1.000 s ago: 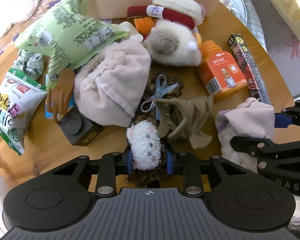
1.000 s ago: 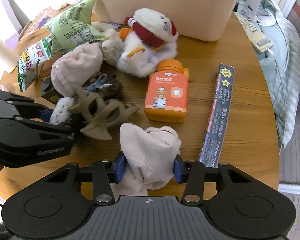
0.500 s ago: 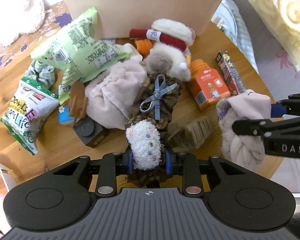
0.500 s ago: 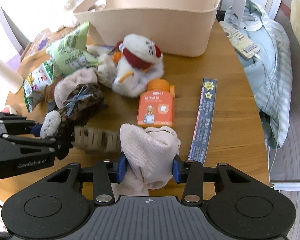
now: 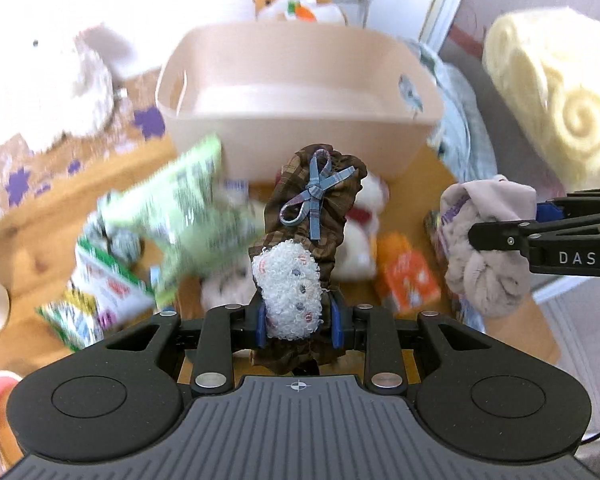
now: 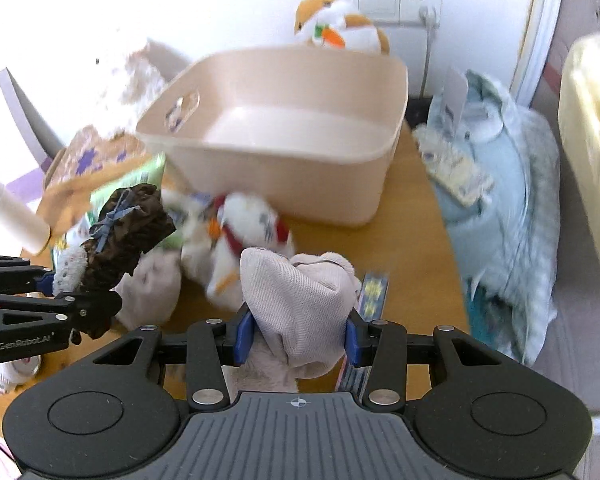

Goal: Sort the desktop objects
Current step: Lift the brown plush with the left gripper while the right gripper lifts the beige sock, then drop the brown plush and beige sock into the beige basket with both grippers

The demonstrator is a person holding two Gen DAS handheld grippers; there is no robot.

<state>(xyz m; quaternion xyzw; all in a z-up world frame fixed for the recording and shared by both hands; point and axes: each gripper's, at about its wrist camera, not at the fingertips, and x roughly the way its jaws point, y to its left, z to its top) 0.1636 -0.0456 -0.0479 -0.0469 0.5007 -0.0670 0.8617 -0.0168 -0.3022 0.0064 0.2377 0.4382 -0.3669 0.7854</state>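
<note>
My left gripper (image 5: 298, 326) is shut on a brown plaid scrunchie (image 5: 320, 204) with a blue bow and a white fluffy patch, held up above the table in front of the beige basket (image 5: 300, 120). It also shows in the right wrist view (image 6: 128, 232). My right gripper (image 6: 298, 338) is shut on a pale pink cloth (image 6: 300, 296), also lifted; the cloth shows at the right of the left wrist view (image 5: 486, 244). The basket (image 6: 284, 160) looks empty inside.
On the round wooden table (image 6: 420, 248) lie a white plush toy with a red scarf (image 6: 244, 240), another pink cloth (image 6: 152, 292), green snack bags (image 5: 180, 208), an orange bottle (image 5: 408, 280) and a long dark box (image 6: 370, 300). A blue garment (image 6: 508, 216) lies at the right.
Both grippers have risen from the table with their loads and moved toward the basket. The scrunchie has come off the pile; the tan hair claw is out of view.
</note>
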